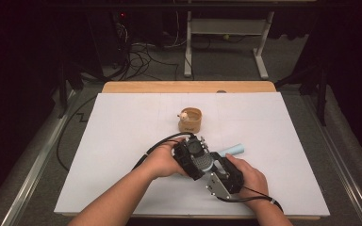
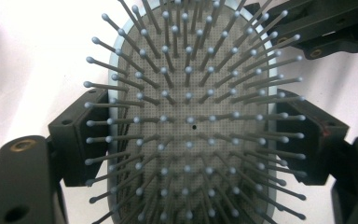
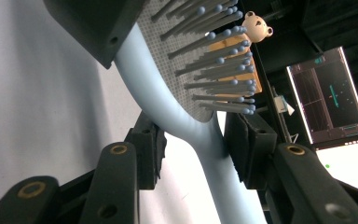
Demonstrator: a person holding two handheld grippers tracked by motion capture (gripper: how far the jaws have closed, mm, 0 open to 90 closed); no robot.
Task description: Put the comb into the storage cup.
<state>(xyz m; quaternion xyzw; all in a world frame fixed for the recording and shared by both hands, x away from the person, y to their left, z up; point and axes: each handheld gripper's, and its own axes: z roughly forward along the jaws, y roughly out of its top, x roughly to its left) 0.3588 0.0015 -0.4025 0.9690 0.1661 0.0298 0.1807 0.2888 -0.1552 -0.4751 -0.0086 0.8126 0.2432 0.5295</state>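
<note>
A light blue hairbrush [image 1: 231,150] with grey bristles is held just above the white table between both hands. My left gripper [image 1: 191,153] is shut on the brush head [image 2: 191,121], one jaw pressing each side edge, bristles pointing at its camera. My right gripper [image 1: 226,175] is shut on the brush's narrow neck [image 3: 193,140], where head meets handle. The handle end sticks out to the right past the hands. A wooden cup [image 1: 190,120] with a small bear figure [image 3: 256,25] on its rim stands just behind the grippers.
White sheet [image 1: 122,141] covers the table, with a wooden strip [image 1: 188,87] along its far edge. Cables and a desk frame [image 1: 226,28] lie on the floor beyond. A lit monitor [image 3: 328,93] shows in the right gripper view.
</note>
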